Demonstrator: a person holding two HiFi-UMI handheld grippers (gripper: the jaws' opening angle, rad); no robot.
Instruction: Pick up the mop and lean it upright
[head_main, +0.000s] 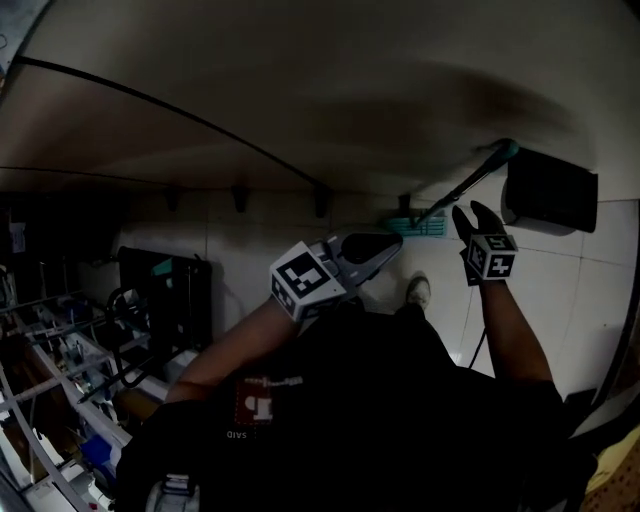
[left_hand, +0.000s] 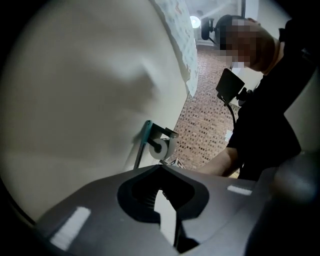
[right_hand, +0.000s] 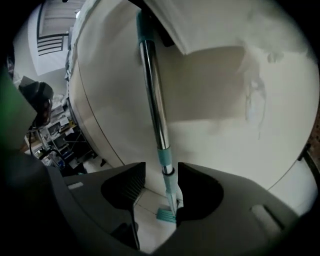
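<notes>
With right gripper (right_hand: 157, 176) open around the mop (right_hand: 152, 90) leaning on the wall (right_hand: 225, 125) and left gripper (left_hand: 161, 170) closed, empty, I'd back out in 1 straight line, never nudging it.

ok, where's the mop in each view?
Head view: mop at upper right, slanting up against the pale wall.
Left gripper view: probably the thin teal-tipped pole at centre, against the wall.
Right gripper view: shaft runs down the centre, teal head at the bottom.
Shared landmark: the pale wall behind it.
</notes>
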